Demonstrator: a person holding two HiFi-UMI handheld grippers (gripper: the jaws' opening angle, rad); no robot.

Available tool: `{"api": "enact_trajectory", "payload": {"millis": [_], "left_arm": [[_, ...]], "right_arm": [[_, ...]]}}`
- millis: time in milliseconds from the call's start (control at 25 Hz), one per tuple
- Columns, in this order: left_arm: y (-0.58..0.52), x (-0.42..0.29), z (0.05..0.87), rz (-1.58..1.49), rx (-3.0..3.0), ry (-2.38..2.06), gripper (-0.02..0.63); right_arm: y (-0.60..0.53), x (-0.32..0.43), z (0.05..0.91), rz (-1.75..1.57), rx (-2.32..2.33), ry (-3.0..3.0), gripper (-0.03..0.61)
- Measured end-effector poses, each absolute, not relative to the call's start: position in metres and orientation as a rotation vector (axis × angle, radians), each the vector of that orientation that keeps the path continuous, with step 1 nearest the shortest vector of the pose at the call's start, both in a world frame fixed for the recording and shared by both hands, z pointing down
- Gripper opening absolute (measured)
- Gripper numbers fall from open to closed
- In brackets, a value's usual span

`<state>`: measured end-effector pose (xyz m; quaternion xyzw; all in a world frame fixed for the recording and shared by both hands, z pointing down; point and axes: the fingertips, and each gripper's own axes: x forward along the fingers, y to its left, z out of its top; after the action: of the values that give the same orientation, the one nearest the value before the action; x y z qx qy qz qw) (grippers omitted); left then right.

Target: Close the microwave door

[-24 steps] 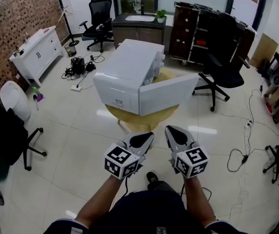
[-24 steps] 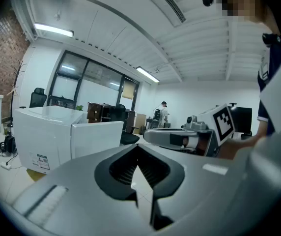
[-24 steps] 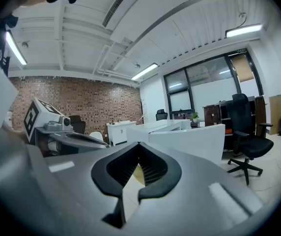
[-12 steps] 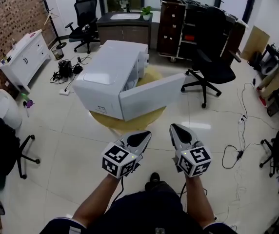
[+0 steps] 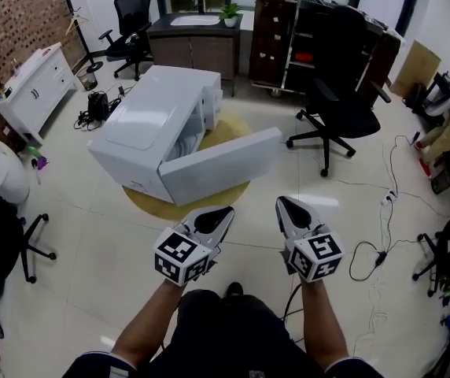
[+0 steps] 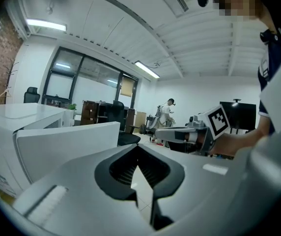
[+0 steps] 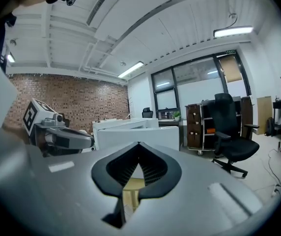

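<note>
My left gripper (image 6: 138,146) has its two grey jaws pressed together at the tips, with only floor showing through the dark opening behind them and nothing pinched. My right gripper (image 7: 139,144) reads the same way: its tips meet and it holds nothing. From the head view both grippers are held low and side by side in front of the person, each carrying its marker cube, with the bare forearms reaching back toward the dark clothing below. Ahead of both tips, and well apart from them, the flat white door (image 5: 221,166) of the boxy white microwave (image 5: 150,124) stands swung open. One end meets the cabinet on my left, and the free end angles out to the right. Neither gripper touches it. The microwave sits on a round yellowish wooden table (image 5: 229,132) on the pale tiled floor (image 5: 91,235). Further out, a black office chair (image 5: 339,93) stands to the right of the table, in front of a dark brown shelving cart (image 5: 288,38). A white sideboard (image 5: 32,81) lines the red brick wall (image 5: 5,22) on the left.
</note>
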<state>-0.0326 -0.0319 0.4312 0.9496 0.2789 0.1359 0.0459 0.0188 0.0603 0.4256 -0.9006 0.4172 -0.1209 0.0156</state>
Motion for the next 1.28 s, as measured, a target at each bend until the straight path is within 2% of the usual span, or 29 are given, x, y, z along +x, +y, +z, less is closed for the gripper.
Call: {"api": "enact_trajectory", "payload": {"millis": [480, 920, 1280], "left_arm": [[-0.024, 0.018, 0.454, 0.471, 2.863, 0.882, 0.011], [-0.001, 0.098, 0.45, 0.442, 2.777, 1.093, 0.011], [0.001, 0.142, 0.447, 0.463, 2.794, 1.027, 0.011]], "right_arm": [[0.059, 0.082, 0.459, -0.477, -2.775, 1.256, 0.002], [0.055, 0.151, 0.449, -0.464, -2.841, 1.173, 0.002], [0.04, 0.205, 0.443, -0.427, -2.809, 1.309, 0.002]]}}
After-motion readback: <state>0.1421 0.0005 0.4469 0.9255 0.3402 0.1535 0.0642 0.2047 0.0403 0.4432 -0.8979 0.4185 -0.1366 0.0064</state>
